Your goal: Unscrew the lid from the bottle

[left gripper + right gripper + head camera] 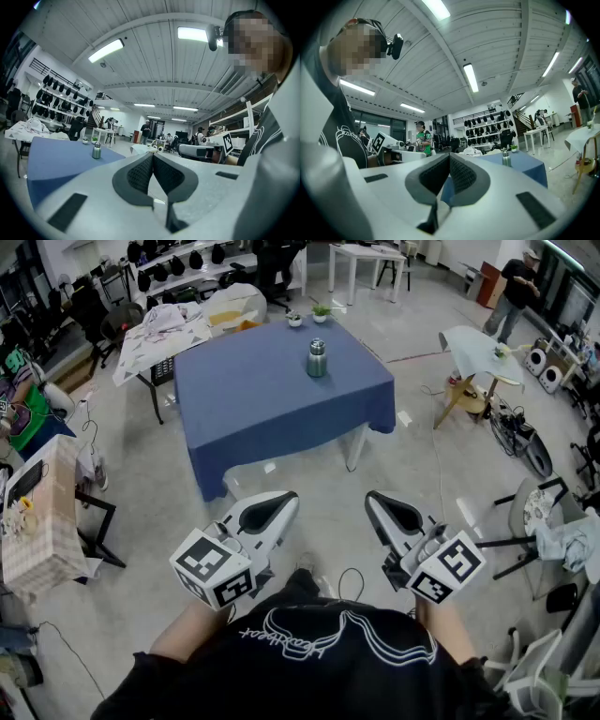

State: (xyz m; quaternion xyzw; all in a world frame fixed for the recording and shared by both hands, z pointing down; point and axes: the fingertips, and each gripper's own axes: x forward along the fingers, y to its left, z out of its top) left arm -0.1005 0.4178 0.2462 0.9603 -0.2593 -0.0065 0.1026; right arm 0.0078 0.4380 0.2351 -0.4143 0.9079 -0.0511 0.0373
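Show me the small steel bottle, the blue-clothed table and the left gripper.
small steel bottle (317,363), head view, on its body
blue-clothed table (253,404), head view, on bare cloth
left gripper (288,500), head view, at its shut fingertips

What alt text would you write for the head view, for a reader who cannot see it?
A lidded metal bottle stands upright on a blue-clothed table. Nearer the camera, the person's left gripper and right gripper, both shut and empty, point toward it, well short of the table.
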